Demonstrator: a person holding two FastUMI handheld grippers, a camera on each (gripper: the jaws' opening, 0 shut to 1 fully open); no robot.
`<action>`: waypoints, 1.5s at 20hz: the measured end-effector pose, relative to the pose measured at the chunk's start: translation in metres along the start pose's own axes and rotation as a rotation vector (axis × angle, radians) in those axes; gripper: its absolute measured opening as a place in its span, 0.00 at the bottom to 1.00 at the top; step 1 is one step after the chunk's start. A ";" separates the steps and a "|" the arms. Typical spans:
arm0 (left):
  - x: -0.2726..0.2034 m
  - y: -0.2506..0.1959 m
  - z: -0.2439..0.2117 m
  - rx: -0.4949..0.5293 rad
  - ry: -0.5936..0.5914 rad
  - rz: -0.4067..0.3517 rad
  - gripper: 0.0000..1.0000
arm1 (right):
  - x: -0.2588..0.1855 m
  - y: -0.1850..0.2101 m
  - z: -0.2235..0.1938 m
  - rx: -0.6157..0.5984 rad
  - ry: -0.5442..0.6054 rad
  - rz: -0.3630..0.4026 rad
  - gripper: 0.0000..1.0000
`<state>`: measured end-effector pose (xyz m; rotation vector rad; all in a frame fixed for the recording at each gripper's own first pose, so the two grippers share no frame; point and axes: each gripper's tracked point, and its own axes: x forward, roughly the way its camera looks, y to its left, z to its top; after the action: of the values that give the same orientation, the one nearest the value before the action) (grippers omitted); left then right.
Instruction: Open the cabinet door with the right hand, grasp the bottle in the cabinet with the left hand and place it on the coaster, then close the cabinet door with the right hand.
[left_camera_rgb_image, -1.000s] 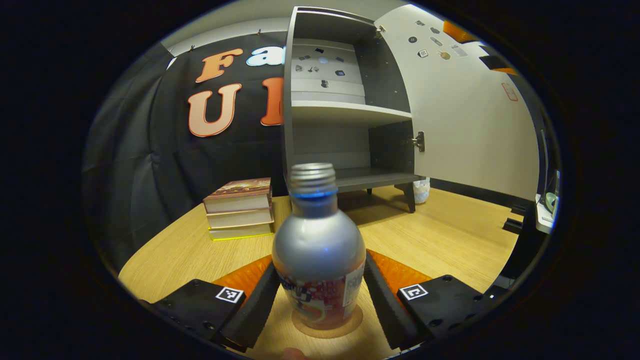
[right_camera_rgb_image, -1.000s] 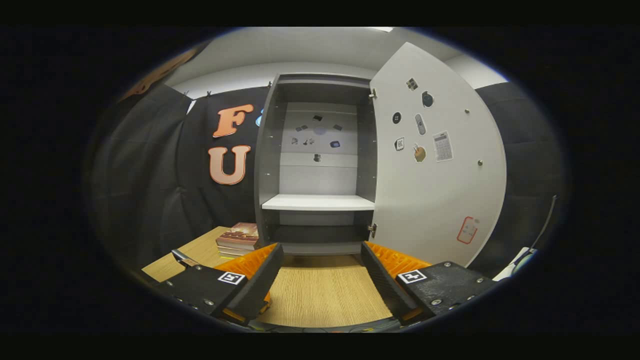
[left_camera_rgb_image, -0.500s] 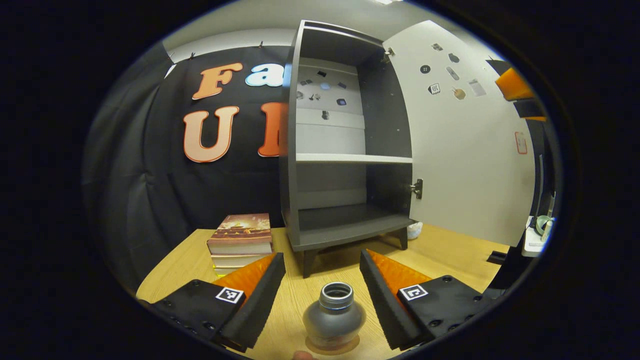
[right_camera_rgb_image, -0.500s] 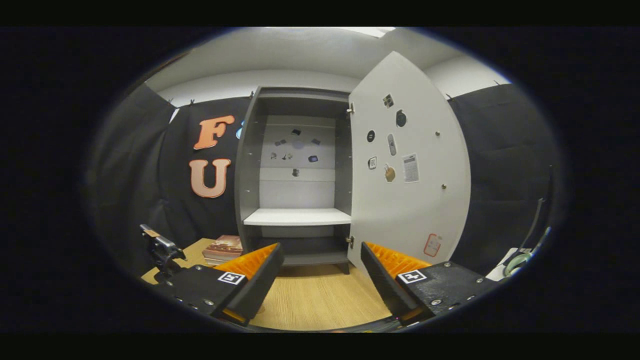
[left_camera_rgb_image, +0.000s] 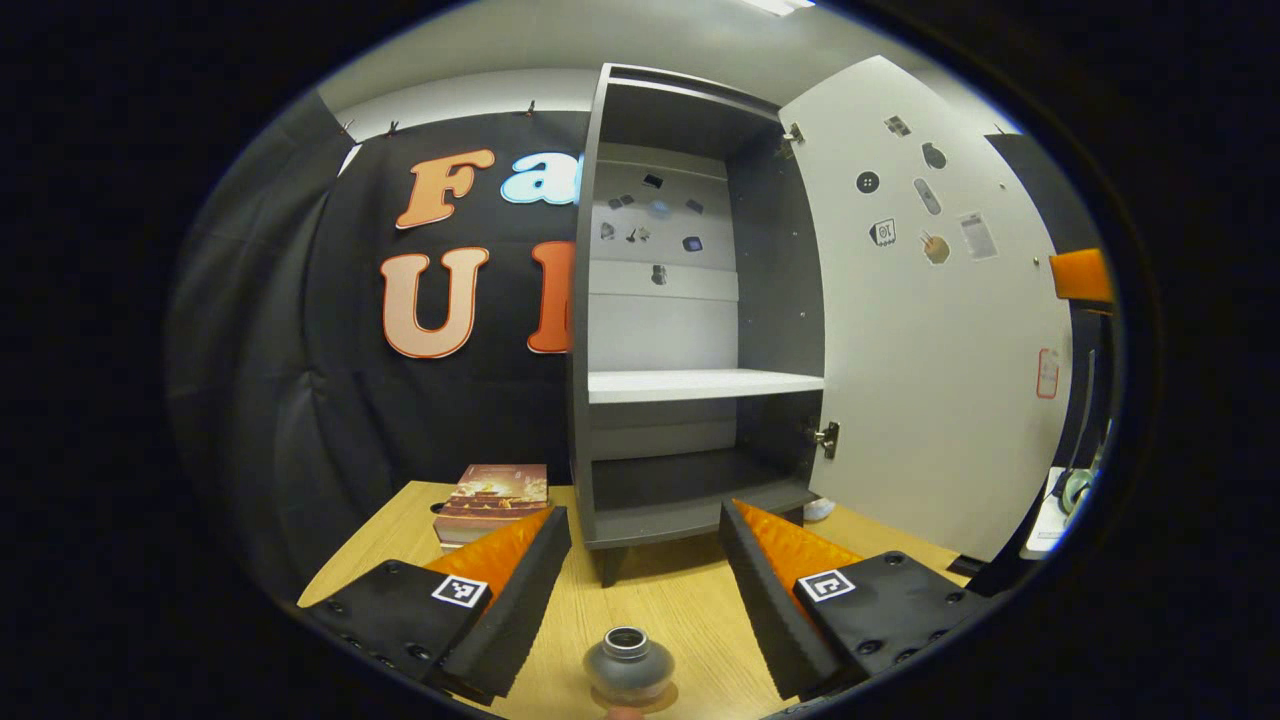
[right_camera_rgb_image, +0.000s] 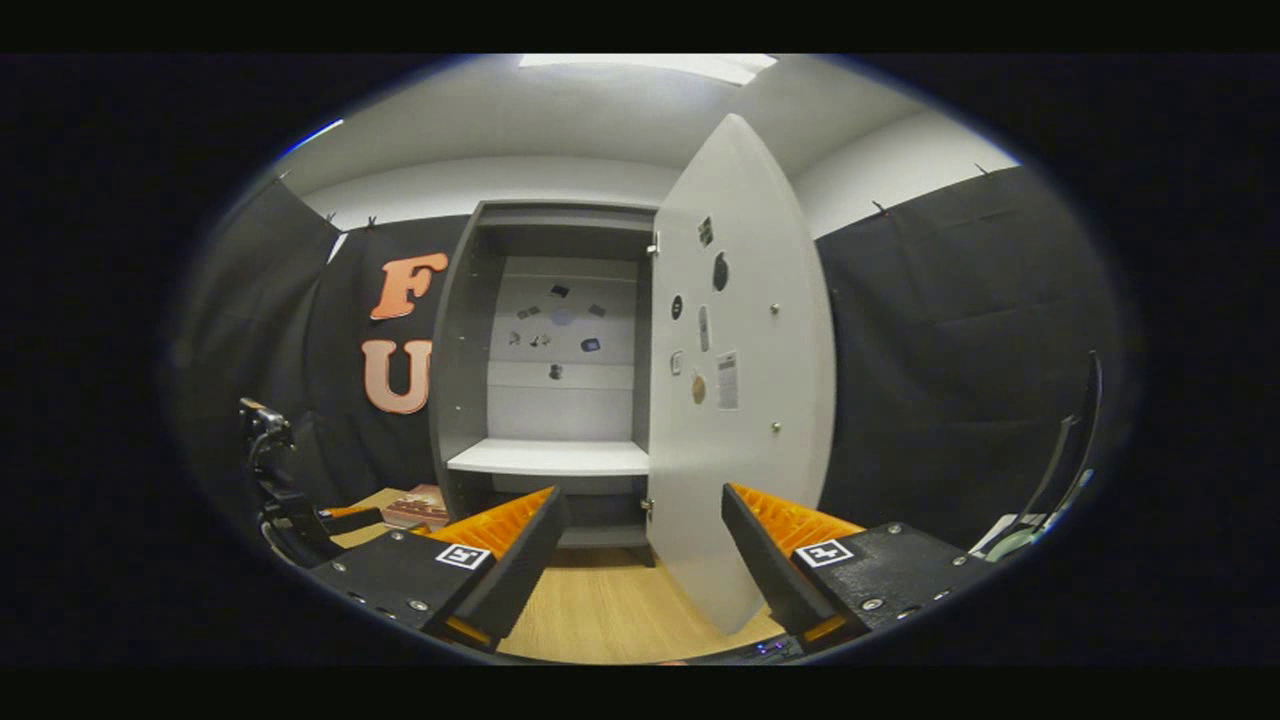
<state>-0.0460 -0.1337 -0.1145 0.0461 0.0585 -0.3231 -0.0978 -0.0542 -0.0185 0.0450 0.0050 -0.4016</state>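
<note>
While the left gripper (left_camera_rgb_image: 645, 590) hangs above the bench (left_camera_rgb_image: 680, 610) with jaws spread wide and empty, the bottle (left_camera_rgb_image: 628, 663) stands upright below them on the coaster (left_camera_rgb_image: 655, 699). Left of the cabinet (left_camera_rgb_image: 690, 310) lies 1 stack of books (left_camera_rgb_image: 493, 497). Farther right, the cabinet door (right_camera_rgb_image: 745, 400) stands open. Facing it, the right gripper (right_camera_rgb_image: 645, 560) holds nothing, jaws wide apart.

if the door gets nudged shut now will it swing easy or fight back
The door probably swings easily: it hangs on small hinges and stands open, with nothing seen in its path. It looks like a stiff flat panel, so it likely won't flex. The open right gripper sits just before its edge.
</note>
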 end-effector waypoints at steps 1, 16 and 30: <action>-0.001 -0.003 0.008 0.001 0.001 0.010 0.97 | 0.000 -0.014 0.003 -0.003 -0.007 -0.009 0.95; -0.021 -0.031 0.086 -0.052 -0.025 0.102 0.97 | 0.034 -0.154 0.036 0.039 -0.059 -0.066 0.94; -0.047 0.022 0.097 -0.058 -0.019 0.231 0.97 | 0.037 -0.049 0.041 0.075 -0.039 0.252 0.89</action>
<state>-0.0790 -0.1030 -0.0134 -0.0075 0.0426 -0.0904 -0.0832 -0.1156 0.0194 0.1103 -0.0537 -0.1506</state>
